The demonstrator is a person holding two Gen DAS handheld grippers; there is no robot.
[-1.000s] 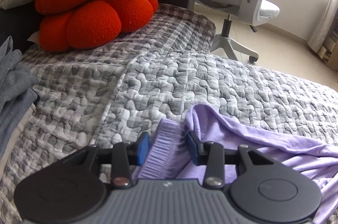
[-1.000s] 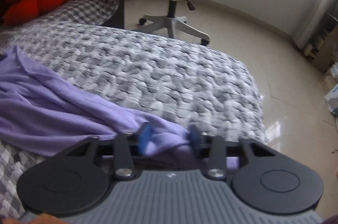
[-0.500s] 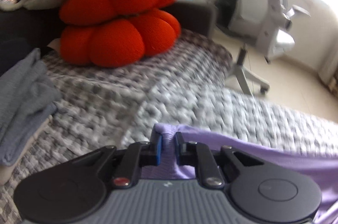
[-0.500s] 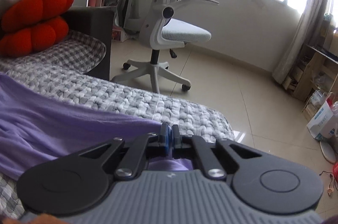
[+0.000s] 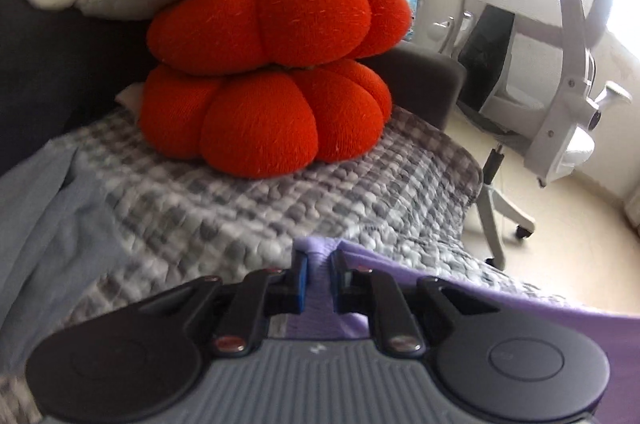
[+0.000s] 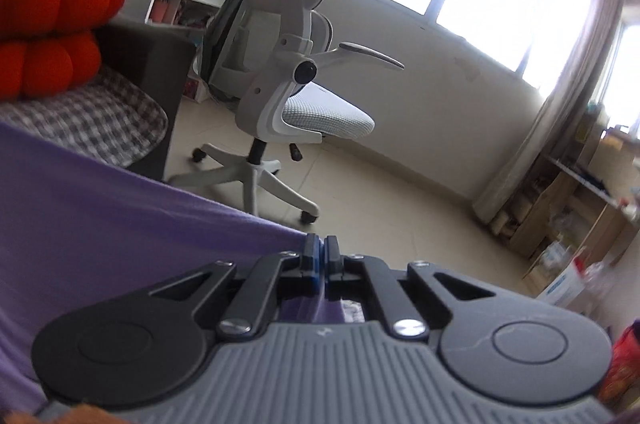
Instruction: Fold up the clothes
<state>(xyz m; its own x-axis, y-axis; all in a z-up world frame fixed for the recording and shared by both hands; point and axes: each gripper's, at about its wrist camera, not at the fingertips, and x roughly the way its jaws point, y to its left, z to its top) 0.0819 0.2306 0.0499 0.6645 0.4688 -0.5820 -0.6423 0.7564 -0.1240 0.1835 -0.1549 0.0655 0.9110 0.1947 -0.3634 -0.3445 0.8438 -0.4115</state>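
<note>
Both grippers went from jaws apart to clamped on the purple garment (image 6: 120,224): left gripper (image 5: 318,278) on its ribbed edge, right gripper (image 6: 321,260) on a corner. Garment now raised off the bed (image 5: 240,207), stretched btwn them; prob. spreading it for a fold.

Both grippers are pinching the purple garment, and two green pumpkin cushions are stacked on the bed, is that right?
Not quite: the stacked pumpkin cushions are orange-red, not green, as the left wrist view shows. The rest holds: both the left gripper and right gripper pinch the purple garment.
</note>
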